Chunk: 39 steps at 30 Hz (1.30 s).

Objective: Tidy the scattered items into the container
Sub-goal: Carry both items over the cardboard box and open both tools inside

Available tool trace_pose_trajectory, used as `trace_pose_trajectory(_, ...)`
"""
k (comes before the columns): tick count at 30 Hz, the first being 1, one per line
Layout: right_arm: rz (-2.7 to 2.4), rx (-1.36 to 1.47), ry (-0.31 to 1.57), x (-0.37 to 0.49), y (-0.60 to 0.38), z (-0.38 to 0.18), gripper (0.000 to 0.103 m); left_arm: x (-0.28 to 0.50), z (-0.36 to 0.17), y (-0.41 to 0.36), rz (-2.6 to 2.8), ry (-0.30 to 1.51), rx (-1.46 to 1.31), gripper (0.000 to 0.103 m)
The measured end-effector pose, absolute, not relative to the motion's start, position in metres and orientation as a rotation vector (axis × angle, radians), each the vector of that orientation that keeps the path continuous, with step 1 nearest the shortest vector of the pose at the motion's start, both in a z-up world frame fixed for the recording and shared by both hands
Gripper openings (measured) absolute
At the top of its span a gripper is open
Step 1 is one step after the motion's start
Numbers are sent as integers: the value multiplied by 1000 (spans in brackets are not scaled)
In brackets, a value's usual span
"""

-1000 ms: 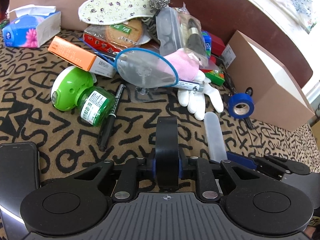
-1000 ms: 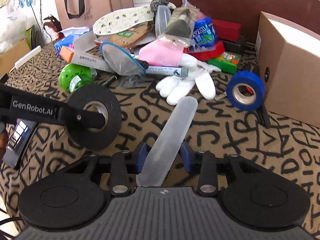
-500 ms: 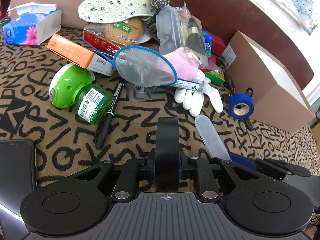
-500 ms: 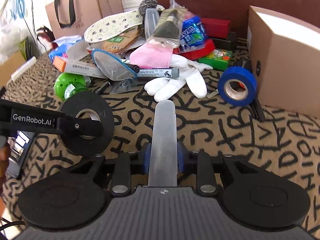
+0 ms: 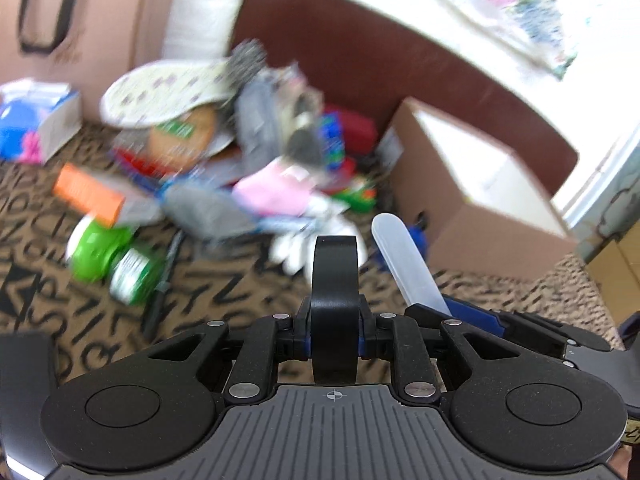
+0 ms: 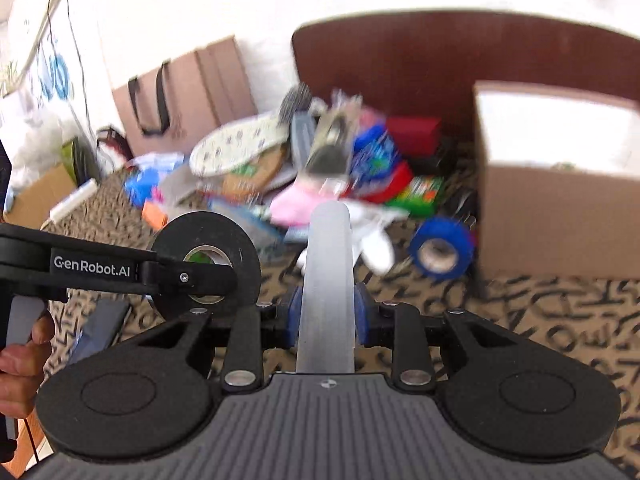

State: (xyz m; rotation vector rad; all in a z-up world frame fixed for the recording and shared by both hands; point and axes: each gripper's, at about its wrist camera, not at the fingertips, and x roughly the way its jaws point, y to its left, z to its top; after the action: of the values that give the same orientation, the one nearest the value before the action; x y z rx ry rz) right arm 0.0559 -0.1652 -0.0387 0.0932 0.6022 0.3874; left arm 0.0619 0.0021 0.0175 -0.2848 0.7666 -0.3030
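Note:
My left gripper point(image 5: 334, 320) is shut on a black tape roll point(image 5: 335, 280), held on edge above the patterned cloth; the roll also shows in the right wrist view point(image 6: 206, 264). My right gripper point(image 6: 326, 312) is shut on a translucent plastic strip point(image 6: 328, 276), which also shows in the left wrist view point(image 5: 404, 264). The open cardboard box point(image 6: 560, 184) stands ahead to the right, and shows in the left wrist view point(image 5: 480, 196). The scattered pile lies ahead, with a pink and white glove point(image 6: 296, 204), a floral insole point(image 5: 160, 96) and a blue tape roll point(image 6: 440, 250).
A green bottle device point(image 5: 108, 260), a black marker point(image 5: 160, 292) and an orange box point(image 5: 88, 194) lie left on the cloth. A phone point(image 6: 100, 328) lies at near left. A brown paper bag point(image 6: 180, 96) and a dark headboard point(image 5: 360, 64) stand behind.
Both grippers have lifted and tilted up with their loads, toward the cardboard box. The view is now motion-blurred and shows more of the wall and the box opening.

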Motion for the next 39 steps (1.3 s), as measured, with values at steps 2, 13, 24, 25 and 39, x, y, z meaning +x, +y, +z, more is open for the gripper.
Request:
trace_pose_trajectory(2, 368, 96, 565, 56, -177, -28, 31, 68, 31, -11, -341, 743, -282, 16)
trace_pose_trajectory(13, 202, 96, 409, 82, -263, 18, 31, 129, 92, -109, -523, 658, -250, 16)
trace_pose_trajectory(24, 19, 4, 500, 165, -360, 15, 31, 228, 85, -225, -647, 770, -251, 16)
trace_pose_trajectory(25, 10, -11, 524, 173, -367, 10, 31, 237, 80, -233, -652, 785, -246, 16)
trace_pose_trajectory(39, -25, -166, 816, 280, -412, -38, 31, 348, 18, -320, -644, 957, -204, 16)
